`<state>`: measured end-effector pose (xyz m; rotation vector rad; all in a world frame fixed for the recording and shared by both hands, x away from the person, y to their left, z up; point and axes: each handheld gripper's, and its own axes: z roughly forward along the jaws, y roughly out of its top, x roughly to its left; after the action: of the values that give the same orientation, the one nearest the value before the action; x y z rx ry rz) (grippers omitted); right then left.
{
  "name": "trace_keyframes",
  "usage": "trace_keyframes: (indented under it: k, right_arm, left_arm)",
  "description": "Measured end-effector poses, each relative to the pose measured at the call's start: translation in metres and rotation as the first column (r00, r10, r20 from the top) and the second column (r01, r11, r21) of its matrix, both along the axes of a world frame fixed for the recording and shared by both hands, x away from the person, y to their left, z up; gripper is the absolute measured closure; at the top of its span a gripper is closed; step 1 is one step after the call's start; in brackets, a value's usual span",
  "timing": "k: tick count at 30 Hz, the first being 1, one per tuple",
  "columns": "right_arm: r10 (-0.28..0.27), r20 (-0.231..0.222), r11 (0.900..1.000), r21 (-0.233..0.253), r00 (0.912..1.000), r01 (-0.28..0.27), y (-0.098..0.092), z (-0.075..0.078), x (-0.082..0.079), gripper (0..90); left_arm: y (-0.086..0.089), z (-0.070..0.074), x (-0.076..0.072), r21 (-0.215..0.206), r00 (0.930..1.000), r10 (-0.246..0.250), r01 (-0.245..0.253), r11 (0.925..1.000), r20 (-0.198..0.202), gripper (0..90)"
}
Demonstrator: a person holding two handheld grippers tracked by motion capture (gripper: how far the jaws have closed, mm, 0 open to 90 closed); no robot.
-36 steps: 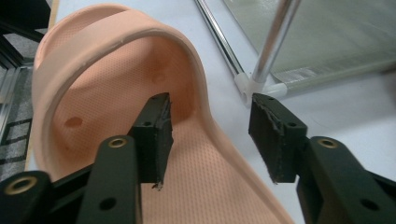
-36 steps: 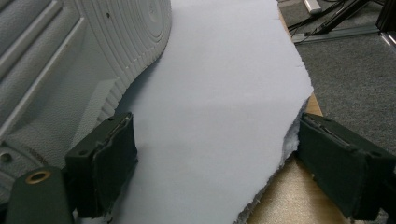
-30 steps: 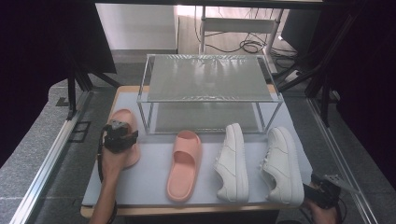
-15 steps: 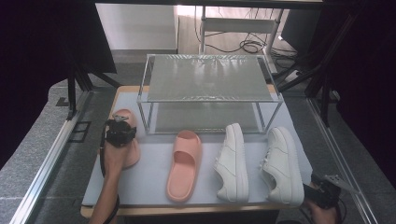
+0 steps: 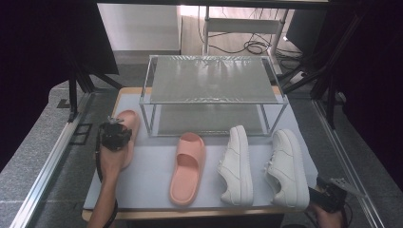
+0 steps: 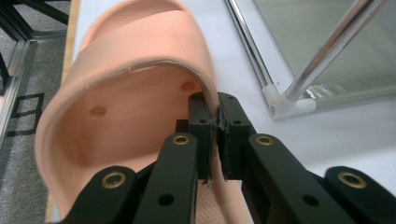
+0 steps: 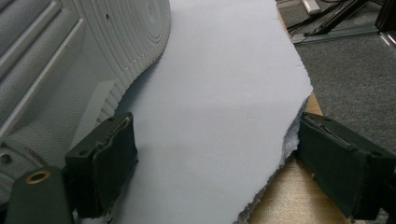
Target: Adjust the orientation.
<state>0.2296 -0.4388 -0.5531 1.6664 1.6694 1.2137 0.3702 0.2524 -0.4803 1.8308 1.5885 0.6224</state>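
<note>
Fingers (image 6: pixel 229 121) of the left gripper (image 6: pixel 215 122) are clamped on the strap edge of the pink slide sandal (image 6: pixel 126 88), just left of the wire shoe rack (image 5: pixel 211 78). Right gripper (image 7: pixel 210 163) fingers stand apart beside the white sneaker (image 7: pixel 56 51).

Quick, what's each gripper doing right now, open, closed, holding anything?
Left gripper: shut on the strap edge of the pink slide.
Right gripper: open, holding nothing, beside the white sneaker.

A wire shelf rack (image 5: pixel 213 90) is set at the back of the grey mat (image 5: pixel 152 175). In front of the rack, a pink slide (image 5: pixel 187 166) and two white sneakers (image 5: pixel 236 164) (image 5: pixel 286 166) are laid side by side.
</note>
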Motion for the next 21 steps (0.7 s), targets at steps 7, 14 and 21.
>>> trace_keyframes:
  k: [7, 14, 21]
  right_arm:
    - [-0.001, 0.0, 1.0, 0.0, 1.0, 0.001, 0.0, 0.0, 0.0, 12.7]
    - [-0.001, 0.001, 1.0, 0.0, 1.0, 0.001, 0.0, 0.0, 0.0, 12.6]
    - [-0.001, 0.002, 1.0, 0.001, 1.0, 0.001, 0.0, 0.0, 0.0, 12.5]
  left_arm:
    - [0.007, 0.007, -0.014, -0.004, 0.9998, -0.016, 0.017, 0.9999, 0.013, 85.7]
    - [0.006, 0.013, -0.036, 0.003, 0.9983, -0.051, 0.051, 0.9987, 0.029, 85.7]
    - [0.004, 0.018, -0.054, 0.021, 0.9949, -0.096, 0.095, 0.9952, 0.031, 85.8]
